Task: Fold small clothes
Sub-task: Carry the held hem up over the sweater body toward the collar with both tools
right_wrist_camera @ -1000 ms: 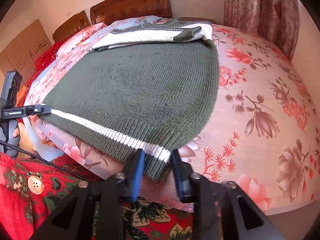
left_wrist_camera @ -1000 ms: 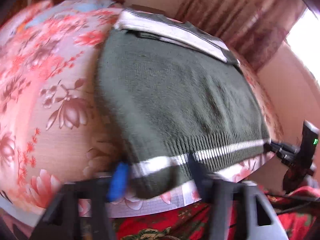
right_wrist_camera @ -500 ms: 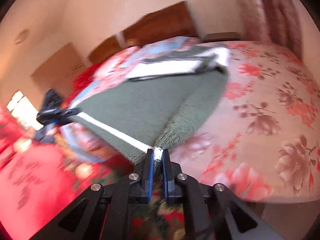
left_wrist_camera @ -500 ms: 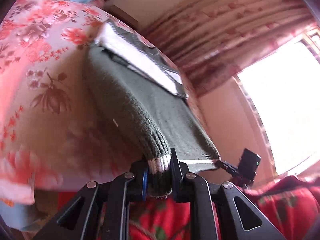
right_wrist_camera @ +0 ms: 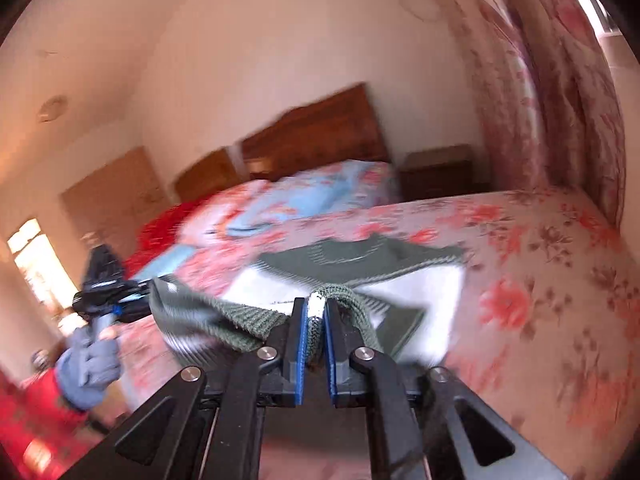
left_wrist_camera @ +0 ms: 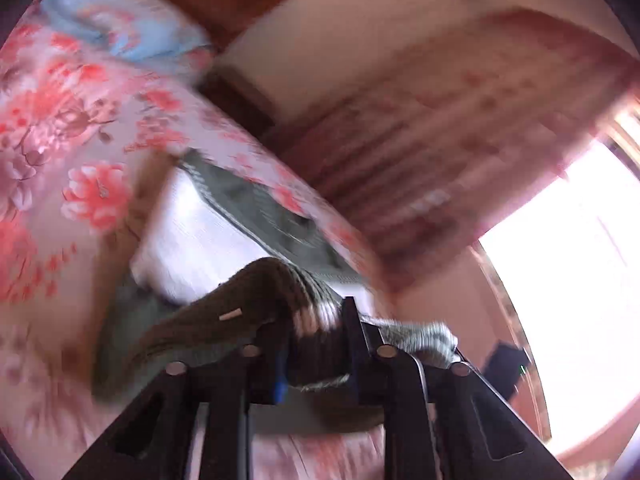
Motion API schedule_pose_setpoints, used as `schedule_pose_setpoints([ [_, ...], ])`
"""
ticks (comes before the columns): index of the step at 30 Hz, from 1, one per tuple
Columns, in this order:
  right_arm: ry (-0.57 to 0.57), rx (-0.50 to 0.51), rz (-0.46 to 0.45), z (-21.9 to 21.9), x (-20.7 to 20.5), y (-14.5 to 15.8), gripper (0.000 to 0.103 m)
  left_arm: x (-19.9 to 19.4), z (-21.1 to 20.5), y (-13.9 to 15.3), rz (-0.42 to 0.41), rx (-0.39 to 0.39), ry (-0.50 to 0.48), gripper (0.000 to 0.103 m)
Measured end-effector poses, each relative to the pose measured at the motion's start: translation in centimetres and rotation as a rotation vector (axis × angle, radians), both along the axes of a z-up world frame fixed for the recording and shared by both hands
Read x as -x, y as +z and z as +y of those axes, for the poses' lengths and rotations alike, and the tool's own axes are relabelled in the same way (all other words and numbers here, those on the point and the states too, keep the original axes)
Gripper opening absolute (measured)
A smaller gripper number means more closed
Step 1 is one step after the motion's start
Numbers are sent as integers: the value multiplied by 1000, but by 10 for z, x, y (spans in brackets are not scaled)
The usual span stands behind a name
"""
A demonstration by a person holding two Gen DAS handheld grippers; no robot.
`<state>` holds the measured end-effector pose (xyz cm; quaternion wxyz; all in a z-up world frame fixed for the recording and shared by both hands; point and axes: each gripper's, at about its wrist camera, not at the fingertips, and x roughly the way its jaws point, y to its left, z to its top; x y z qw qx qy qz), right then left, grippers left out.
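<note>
A dark green knitted sweater (left_wrist_camera: 256, 208) with white bands lies on the floral bedsheet (left_wrist_camera: 80, 140). Its striped bottom hem (left_wrist_camera: 420, 336) is lifted and stretched between both grippers, over the sweater's upper part. My left gripper (left_wrist_camera: 316, 332) is shut on one hem corner. It shows again at the left of the right wrist view as the left gripper (right_wrist_camera: 108, 296), held by a gloved hand (right_wrist_camera: 88, 364). My right gripper (right_wrist_camera: 316, 312) pinches the other hem corner; its jaws are opening slightly, pads still pressing the knit. The sweater's collar end (right_wrist_camera: 360, 256) lies flat beyond.
The bedsheet (right_wrist_camera: 540, 280) stretches to the right. A blue pillow (right_wrist_camera: 320, 192) and wooden headboard (right_wrist_camera: 312, 136) stand at the far end, a nightstand (right_wrist_camera: 436, 172) beside them. Floral curtains (right_wrist_camera: 552, 100) hang right. A bright window (left_wrist_camera: 580, 280) glares in the left wrist view.
Both grippers closed on the hem corners, then lifted them and carried them forward over the sweater toward its collar end. The lower half now rises off the bed.
</note>
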<state>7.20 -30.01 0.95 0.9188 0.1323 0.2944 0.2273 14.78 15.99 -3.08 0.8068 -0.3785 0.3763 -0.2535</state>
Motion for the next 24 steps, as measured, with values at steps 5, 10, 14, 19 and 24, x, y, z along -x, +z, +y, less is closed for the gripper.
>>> schedule_pose_setpoints([
  [5,-127,125,215,-3,-61,-39,25,-33,22,-27,106,-49,177,103],
  [10,-143,135,221,-15,-45,-59,25,-14,34,-29,75,-224,223,103],
  [14,-120,178,222,-16,-59,-62,25,-21,15,-22,37,-378,135,103],
  [19,-16,350,198,11,-83,-56,27,-26,-31,-13,-39,-580,14,103],
  [24,35,554,129,35,-83,-70,25,-28,-59,-10,-77,-718,-54,103],
])
